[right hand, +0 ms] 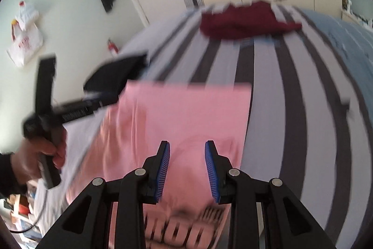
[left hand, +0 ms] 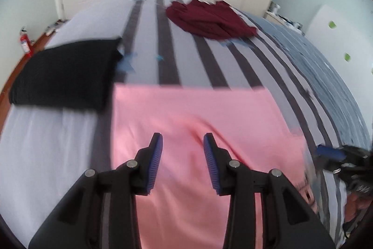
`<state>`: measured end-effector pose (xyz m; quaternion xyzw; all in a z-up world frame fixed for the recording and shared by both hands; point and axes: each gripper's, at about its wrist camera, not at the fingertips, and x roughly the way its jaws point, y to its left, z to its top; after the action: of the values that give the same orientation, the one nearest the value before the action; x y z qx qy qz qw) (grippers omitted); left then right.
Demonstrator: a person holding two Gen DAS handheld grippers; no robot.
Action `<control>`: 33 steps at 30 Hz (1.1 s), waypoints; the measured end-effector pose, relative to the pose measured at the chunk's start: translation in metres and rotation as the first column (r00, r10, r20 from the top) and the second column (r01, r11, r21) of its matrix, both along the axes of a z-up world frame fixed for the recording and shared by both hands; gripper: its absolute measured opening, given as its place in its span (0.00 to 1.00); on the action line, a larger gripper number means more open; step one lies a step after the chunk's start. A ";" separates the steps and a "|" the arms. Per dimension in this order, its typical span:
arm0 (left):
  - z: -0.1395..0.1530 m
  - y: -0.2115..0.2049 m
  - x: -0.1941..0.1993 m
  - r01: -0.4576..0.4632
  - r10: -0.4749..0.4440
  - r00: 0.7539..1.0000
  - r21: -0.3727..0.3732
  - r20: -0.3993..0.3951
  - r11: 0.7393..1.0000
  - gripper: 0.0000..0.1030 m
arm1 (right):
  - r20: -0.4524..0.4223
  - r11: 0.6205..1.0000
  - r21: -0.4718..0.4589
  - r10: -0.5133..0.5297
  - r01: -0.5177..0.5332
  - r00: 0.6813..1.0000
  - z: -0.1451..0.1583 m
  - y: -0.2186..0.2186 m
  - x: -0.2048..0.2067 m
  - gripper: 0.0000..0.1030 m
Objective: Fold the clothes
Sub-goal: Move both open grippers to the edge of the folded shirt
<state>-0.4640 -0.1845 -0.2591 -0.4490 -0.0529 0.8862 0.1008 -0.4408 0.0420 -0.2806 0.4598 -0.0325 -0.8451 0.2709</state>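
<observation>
A pink T-shirt (left hand: 191, 123) lies spread on the striped bed cover (left hand: 177, 57), near the bed's near edge, its far edge running straight across the stripes; in the right wrist view dark block lettering shows on its near part. Just beside its far left corner sits a black garment (left hand: 63, 76), squared up like a folded piece, and a maroon garment (left hand: 209, 18) lies in a loose heap well apart, toward the bed's far edge. The left gripper (left hand: 183, 146) hangs over the pink shirt with its jaws wide apart and nothing between them; the right gripper (right hand: 187, 153) is likewise spread open and empty above the shirt's near part. The straight far edge would suit either a shirt laid flat ready for folding or one already doubled over once, and motion blur hides which. The pink shirt seems the piece in hand. Any further fold would call for each claw to close on a cloth edge or corner, pinching only the layers meant to travel.
</observation>
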 end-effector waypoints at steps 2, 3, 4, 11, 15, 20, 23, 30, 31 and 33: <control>-0.008 0.008 0.010 0.020 -0.020 1.000 0.009 0.018 1.000 0.33 | 0.037 1.000 -0.008 -0.022 0.022 0.999 -0.014 -0.001 0.019 0.27; -0.012 0.012 0.014 0.028 -0.029 0.999 0.011 0.028 1.000 0.33 | 0.054 0.999 -0.016 -0.027 0.028 0.998 -0.019 -0.002 0.026 0.27; -0.016 0.016 0.016 0.033 -0.034 0.999 0.010 0.038 0.999 0.33 | 0.063 0.999 -0.016 -0.032 0.033 0.998 -0.023 -0.004 0.029 0.27; -0.032 0.036 -0.001 0.040 -0.041 0.998 0.025 0.057 0.999 0.33 | 0.074 0.997 0.033 -0.074 0.072 0.994 -0.048 -0.016 0.028 0.25; -0.028 0.040 -0.019 0.028 -0.029 0.999 0.039 0.034 0.999 0.33 | 0.059 0.992 0.053 -0.118 0.115 0.991 -0.053 -0.018 0.021 0.24; -0.019 0.045 -0.057 0.021 -0.021 1.000 0.029 -0.003 0.999 0.33 | -0.008 0.980 0.043 -0.195 0.195 0.981 -0.040 -0.011 -0.027 0.24; -0.015 0.044 -0.080 0.012 -0.012 1.000 0.010 -0.013 1.000 0.33 | -0.049 0.973 0.036 -0.225 0.227 0.973 -0.030 -0.010 -0.070 0.24; 0.007 0.019 -0.091 -0.035 0.035 0.997 -0.002 -0.065 0.999 0.33 | -0.103 0.956 -0.026 -0.294 0.292 0.950 0.006 0.014 -0.146 0.24; 0.007 0.015 -0.086 -0.034 0.033 0.997 -0.006 -0.064 0.999 0.33 | -0.106 0.960 -0.031 -0.280 0.279 0.954 0.009 0.016 -0.144 0.24; 0.006 0.009 -0.073 -0.032 0.031 0.998 -0.018 -0.053 0.999 0.33 | -0.105 0.968 -0.038 -0.252 0.249 0.962 0.011 0.018 -0.136 0.25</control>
<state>-0.5365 -0.1753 -0.2535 -0.4256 -0.0491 0.8996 0.0842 -0.5770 0.0598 -0.2692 0.4017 -0.0858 -0.8960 0.1687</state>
